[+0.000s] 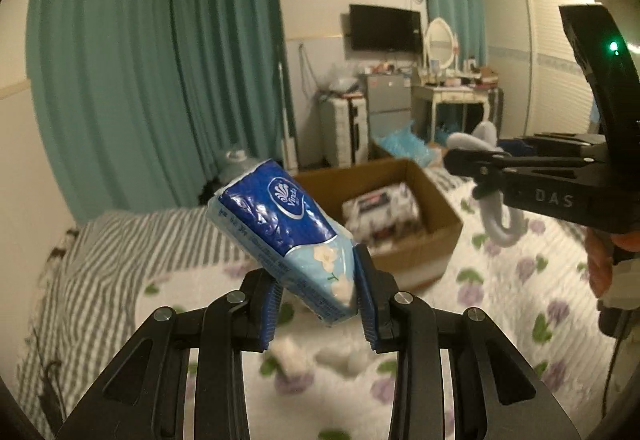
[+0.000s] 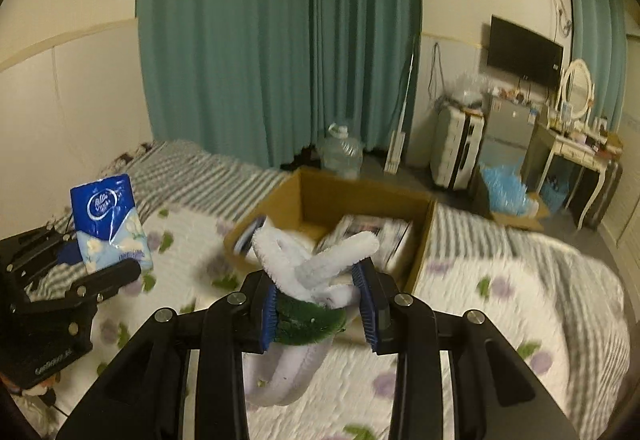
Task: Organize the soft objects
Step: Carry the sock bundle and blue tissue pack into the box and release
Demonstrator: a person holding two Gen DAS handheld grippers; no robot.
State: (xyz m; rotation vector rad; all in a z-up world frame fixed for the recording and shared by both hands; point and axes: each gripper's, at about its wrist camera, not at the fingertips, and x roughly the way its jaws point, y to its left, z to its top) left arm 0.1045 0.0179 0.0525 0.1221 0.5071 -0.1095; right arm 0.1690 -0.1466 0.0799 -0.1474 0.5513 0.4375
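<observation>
Gripping a blue tissue pack (image 1: 286,236) by its lower end above the quilted bed (image 1: 500,288), the left gripper (image 1: 318,300) tilts it up-left; only the right wrist view shows the green band on the white-lavender plush toy (image 2: 308,272) pinched in the right gripper (image 2: 318,304), before the cardboard box (image 2: 424,240).

My left gripper (image 1: 318,302) clamps a blue tissue pack (image 1: 284,236) by its pale flowered end, tilted up-left above the bed. My right gripper (image 2: 318,306) pinches a fuzzy white-and-green plush (image 2: 308,280), its limbs splaying upward. An open cardboard box (image 2: 424,240) on the bed holds another pack (image 2: 380,230).
</observation>
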